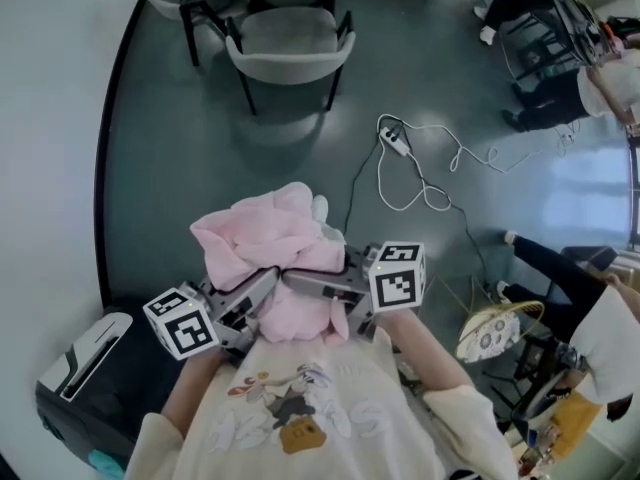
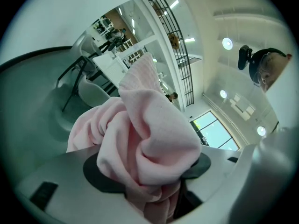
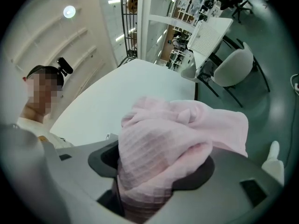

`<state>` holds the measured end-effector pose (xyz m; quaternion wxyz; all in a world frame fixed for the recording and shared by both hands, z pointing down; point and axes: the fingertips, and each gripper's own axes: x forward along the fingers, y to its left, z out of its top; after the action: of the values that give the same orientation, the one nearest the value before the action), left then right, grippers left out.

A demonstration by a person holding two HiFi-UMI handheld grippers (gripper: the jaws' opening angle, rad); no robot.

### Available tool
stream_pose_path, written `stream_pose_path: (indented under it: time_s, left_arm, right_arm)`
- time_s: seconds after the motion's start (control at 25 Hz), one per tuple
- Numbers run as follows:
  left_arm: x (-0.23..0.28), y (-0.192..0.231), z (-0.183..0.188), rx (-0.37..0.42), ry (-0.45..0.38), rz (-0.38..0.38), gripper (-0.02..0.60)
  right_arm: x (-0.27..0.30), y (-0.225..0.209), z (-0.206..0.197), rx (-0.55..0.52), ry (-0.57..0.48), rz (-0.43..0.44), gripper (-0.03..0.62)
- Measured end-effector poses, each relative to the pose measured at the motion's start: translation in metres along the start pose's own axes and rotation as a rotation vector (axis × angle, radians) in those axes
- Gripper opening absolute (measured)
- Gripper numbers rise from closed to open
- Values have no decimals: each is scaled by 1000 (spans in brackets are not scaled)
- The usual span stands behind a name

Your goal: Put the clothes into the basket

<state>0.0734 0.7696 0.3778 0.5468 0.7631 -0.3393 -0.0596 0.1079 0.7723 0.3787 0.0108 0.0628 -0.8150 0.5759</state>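
- Head view: You hold a bunched, fleecy pink cloth (image 1: 265, 238) in the air in front of your chest, above the grey-green floor (image 1: 200, 148). Your left gripper (image 1: 262, 286) reaches in from the lower left and your right gripper (image 1: 305, 283) from the right. Their tips sit close together under the bundle, with fabric spilling over both. Beyond the cloth stands a pale grey chair with black legs (image 1: 290, 43). To its right, a white power strip on a looping white cable (image 1: 395, 140) lies on the floor. At the lower left is a dark box-like thing with a pale handle-shaped part (image 1: 85, 368); you cannot tell from here whether it is the basket.
- Left gripper view: The jaws stand wide, yet the gap between them is packed with the pink cloth. The black pads (image 2: 100, 174) press against its folds on both sides, so this gripper has a firm hold. A peak of fabric rises above the jaws.
- Right gripper view: Here too the jaws are spread wide and clamped on a thick wad of the same cloth. A waffle-textured fold fills the space between the dark pads (image 3: 100, 160), and the rest drapes off to the right.
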Motion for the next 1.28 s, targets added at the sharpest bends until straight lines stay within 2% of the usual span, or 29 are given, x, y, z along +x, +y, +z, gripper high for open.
stream_pose_path:
  time_s: [0.32,0.48,0.8,1.28]
  left_arm:
    - [71,-2,73,38,-47,43,310]
    - [110,-10,89,63,-43,66,310]
    - [166,-22,96,71,0,93,310]
    - [193,-11,121,61,33,91,310]
  right_arm:
    - [-13,-27,99,-17,21,63,275]
    - [-36,-41,132,1,1,65,275]
    - [-77,-60,168,42,-34,91,275]
    - [-78,-80,199,69,-61,79,275]
